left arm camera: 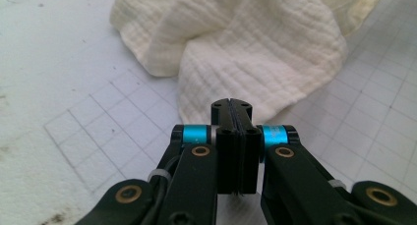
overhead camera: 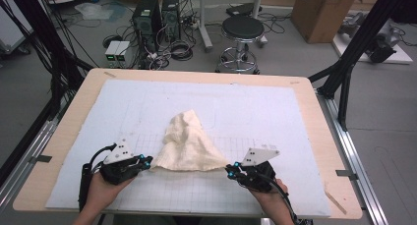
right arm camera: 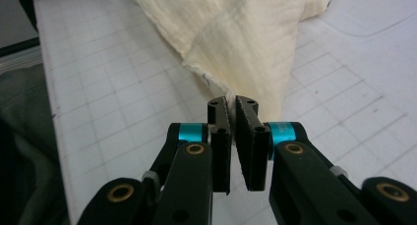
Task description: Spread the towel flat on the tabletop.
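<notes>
You had both grippers clamped on the cream cloth [overhead camera: 189, 141], one at each near corner. Your left gripper [overhead camera: 146, 161] had its jaws pressed flat together on the cloth's left corner; in the left gripper view [left arm camera: 231, 105] the fabric edge ran right into the closed tips. Your right gripper [overhead camera: 231, 169] pinched the opposite corner, and in the right gripper view [right arm camera: 231, 103] a thin point of cloth [right arm camera: 246, 43] sat between jaws that met at the tips and stood slightly apart lower down.

The cloth lay near the middle of the white gridded mat [overhead camera: 275, 112] on the table [overhead camera: 314, 117], its near edge drawn taut between your two hands into a wide base, while the far part was heaped in a crumpled peak.

By my reading, the grasping was done and the spreading had only begun: the near hem was stretched, but most of the fabric was bunched and folded on itself. What remained, I judge, was to draw the cloth out flat on the mat and then fold or lay it as intended.
</notes>
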`<state>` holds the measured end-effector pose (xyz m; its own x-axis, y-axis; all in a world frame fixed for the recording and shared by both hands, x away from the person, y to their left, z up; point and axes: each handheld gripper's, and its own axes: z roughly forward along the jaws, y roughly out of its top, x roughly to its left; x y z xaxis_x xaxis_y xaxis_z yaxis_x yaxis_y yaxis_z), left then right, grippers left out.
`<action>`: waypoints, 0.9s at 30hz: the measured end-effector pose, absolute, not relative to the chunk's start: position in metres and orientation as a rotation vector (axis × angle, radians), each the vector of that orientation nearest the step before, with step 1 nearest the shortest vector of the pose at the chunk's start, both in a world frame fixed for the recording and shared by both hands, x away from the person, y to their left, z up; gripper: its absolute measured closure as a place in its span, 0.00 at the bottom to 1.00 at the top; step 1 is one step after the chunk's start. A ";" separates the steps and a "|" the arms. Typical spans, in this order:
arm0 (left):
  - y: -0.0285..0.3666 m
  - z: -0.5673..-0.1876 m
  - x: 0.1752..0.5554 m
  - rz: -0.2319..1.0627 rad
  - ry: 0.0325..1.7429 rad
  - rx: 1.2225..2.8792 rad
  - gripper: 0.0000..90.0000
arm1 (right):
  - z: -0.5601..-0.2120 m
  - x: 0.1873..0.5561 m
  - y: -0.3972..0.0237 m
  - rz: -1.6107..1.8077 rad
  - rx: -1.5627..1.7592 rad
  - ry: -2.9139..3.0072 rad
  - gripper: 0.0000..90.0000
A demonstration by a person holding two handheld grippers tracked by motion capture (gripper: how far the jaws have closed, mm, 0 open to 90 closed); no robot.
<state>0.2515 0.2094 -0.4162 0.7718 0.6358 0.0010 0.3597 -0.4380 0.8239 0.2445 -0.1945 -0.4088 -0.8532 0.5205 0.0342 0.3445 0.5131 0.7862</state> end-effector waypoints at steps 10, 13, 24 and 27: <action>0.206 -0.411 0.244 0.341 0.678 2.054 0.85 | -0.420 0.223 -0.217 1.274 0.745 2.600 0.82; 0.208 -0.405 0.248 0.337 0.679 2.031 0.74 | -0.413 0.224 -0.216 1.340 0.723 2.584 0.73; 0.191 -0.427 0.281 0.285 0.686 2.191 0.70 | -0.422 0.265 -0.190 1.226 0.716 2.611 0.68; 0.186 -0.434 0.283 0.267 0.685 2.246 0.71 | -0.430 0.272 -0.186 1.165 0.727 2.644 0.68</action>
<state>0.2834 0.1863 -0.4340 0.8344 0.5508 -0.0194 0.3920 -0.5683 0.7235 0.2721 -0.1856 -0.4302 -0.8688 0.4929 0.0466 0.3670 0.5779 0.7289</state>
